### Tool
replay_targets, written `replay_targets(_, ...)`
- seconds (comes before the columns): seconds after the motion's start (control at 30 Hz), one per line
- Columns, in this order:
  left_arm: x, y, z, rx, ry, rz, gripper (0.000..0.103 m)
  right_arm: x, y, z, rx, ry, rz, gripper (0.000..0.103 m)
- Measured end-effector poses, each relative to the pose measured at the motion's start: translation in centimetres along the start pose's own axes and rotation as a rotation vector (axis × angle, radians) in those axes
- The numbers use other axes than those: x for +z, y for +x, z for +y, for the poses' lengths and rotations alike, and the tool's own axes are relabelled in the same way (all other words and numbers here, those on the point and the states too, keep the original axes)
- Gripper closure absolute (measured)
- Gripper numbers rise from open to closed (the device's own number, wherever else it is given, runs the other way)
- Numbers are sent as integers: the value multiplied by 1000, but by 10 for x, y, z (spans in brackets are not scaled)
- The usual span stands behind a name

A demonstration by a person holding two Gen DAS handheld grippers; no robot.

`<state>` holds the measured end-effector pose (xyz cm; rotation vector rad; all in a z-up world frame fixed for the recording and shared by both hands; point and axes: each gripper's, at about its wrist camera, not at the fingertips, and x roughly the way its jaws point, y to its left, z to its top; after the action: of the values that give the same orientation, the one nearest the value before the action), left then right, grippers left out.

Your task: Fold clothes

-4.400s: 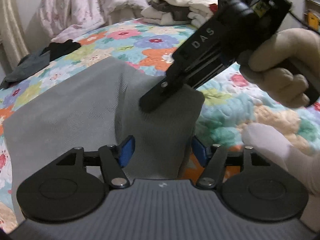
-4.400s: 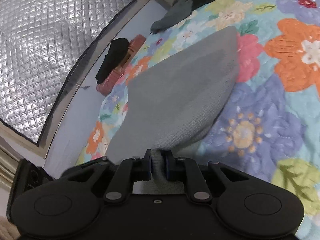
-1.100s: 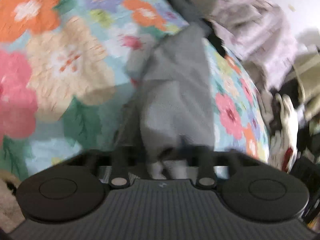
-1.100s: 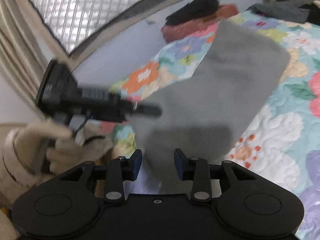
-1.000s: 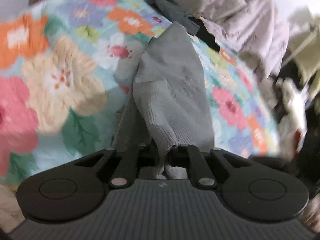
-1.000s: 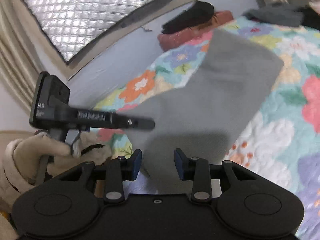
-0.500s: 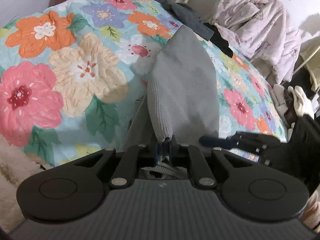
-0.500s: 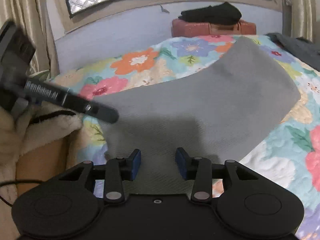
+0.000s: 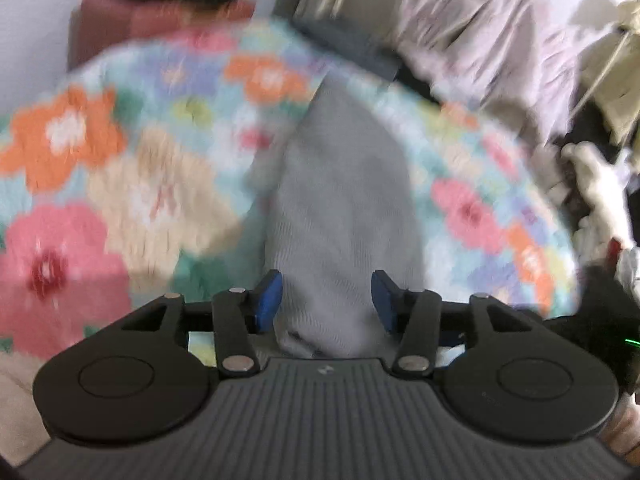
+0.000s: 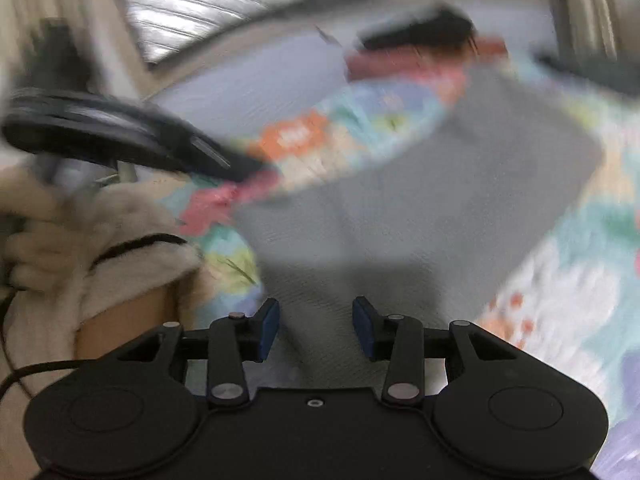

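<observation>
A grey knit garment (image 9: 340,200) lies folded in a long strip on the floral quilt (image 9: 132,200). My left gripper (image 9: 326,300) hangs over its near end. Its jaws are opening, with the cloth edge lying loose between the blue pads (image 9: 267,300). In the right wrist view the same garment (image 10: 460,200) spreads wide across the quilt (image 10: 568,292). My right gripper (image 10: 316,328) stands open just above its near edge, gripping nothing. The left gripper (image 10: 120,132) shows there as a dark blur at the left, held by a hand in a fluffy cream sleeve (image 10: 80,240). Both views are motion-blurred.
A reddish case (image 9: 132,24) with a black item on top stands beyond the bed by the wall. Dark clothes (image 9: 344,44) and a pink robe (image 9: 500,40) lie at the far side, with white clothes (image 9: 600,184) at the right. A foil-quilted window (image 10: 280,0) is above.
The left gripper was shut on the grey garment's edge half a second ago; its jaws now stand apart and the cloth lies loose. The right gripper stayed open and shifted slightly.
</observation>
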<state>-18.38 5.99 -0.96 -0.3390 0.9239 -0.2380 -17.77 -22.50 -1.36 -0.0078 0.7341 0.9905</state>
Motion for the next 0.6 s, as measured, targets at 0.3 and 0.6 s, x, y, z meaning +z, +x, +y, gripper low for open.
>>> replay_targets(0.3,3,41,31,-22,-213,155,52,-23,-26,-50,-5,433,-35,45)
replay_targets(0.6,0,63,44,-139,-330,243,47,-61,-13,-56,116,669,24,44)
